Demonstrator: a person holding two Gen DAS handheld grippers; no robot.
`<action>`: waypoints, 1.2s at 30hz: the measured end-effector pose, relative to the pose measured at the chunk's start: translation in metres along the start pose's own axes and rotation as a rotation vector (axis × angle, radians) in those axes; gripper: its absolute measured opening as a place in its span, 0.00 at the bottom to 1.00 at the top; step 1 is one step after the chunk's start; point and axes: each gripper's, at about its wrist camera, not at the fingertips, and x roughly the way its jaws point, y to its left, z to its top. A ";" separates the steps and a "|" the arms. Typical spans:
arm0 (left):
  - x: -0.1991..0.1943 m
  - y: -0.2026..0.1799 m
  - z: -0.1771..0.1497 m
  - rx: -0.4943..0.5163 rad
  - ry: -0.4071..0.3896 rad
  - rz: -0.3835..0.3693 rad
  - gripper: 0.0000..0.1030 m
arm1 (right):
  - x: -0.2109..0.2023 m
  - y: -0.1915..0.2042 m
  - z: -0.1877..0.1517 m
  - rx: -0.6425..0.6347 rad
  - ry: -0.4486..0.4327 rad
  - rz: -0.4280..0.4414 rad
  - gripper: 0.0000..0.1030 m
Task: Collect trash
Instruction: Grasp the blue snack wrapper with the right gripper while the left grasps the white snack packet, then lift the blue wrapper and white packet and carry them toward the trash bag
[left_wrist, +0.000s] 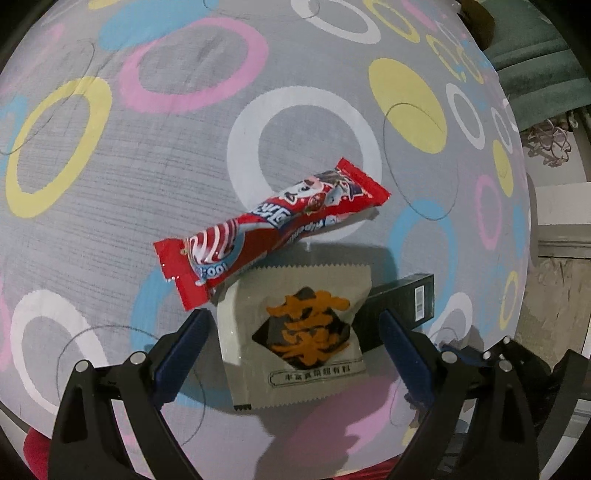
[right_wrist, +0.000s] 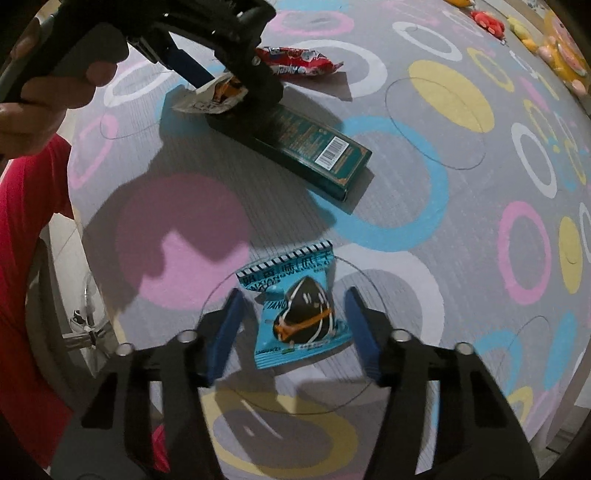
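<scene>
A: Left wrist view first; what lies under the left tool (left_wrist: 293, 326)?

B: A pale grey snack packet (left_wrist: 295, 332) with an orange character on a dark diamond; it lies flat on the table (left_wrist: 147, 184), which wears a grey cloth printed with coloured rings; the blue pads (left_wrist: 188, 339) stand on either side of the packet with a gap on each side, so the tool is released, gripping nothing.

A: And around it?

B: A red candy wrapper (left_wrist: 266, 229) lies slantwise, its lower edge overlapping the top of the grey packet; a dark green box (left_wrist: 402, 306) sits just beside the packet on the right, partly behind the right pad.

A: Now the right wrist view.

B: The right tool (right_wrist: 293, 332) points down at a blue snack packet (right_wrist: 301, 317) printed with a dark seed; the packet lies on the cloth between the two blue pads (right_wrist: 225, 336); I see bare cloth between each pad and the packet, so nothing is grasped.

A: Farther off?

B: The dark green box lies diagonally beyond, barcode up; the left tool stands over its far end above the grey packet, held by a hand (right_wrist: 44, 110); a red sleeve (right_wrist: 26, 258) fills the left edge; the red wrapper lies behind.
</scene>
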 end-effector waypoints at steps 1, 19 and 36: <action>0.001 0.000 0.000 0.000 -0.004 0.000 0.87 | 0.001 0.000 0.000 0.003 -0.003 0.000 0.44; -0.014 0.019 -0.014 -0.032 -0.074 -0.027 0.38 | -0.004 -0.003 -0.019 0.184 -0.086 -0.066 0.35; -0.070 0.013 -0.044 0.065 -0.150 0.027 0.36 | -0.065 0.028 -0.023 0.390 -0.162 -0.194 0.32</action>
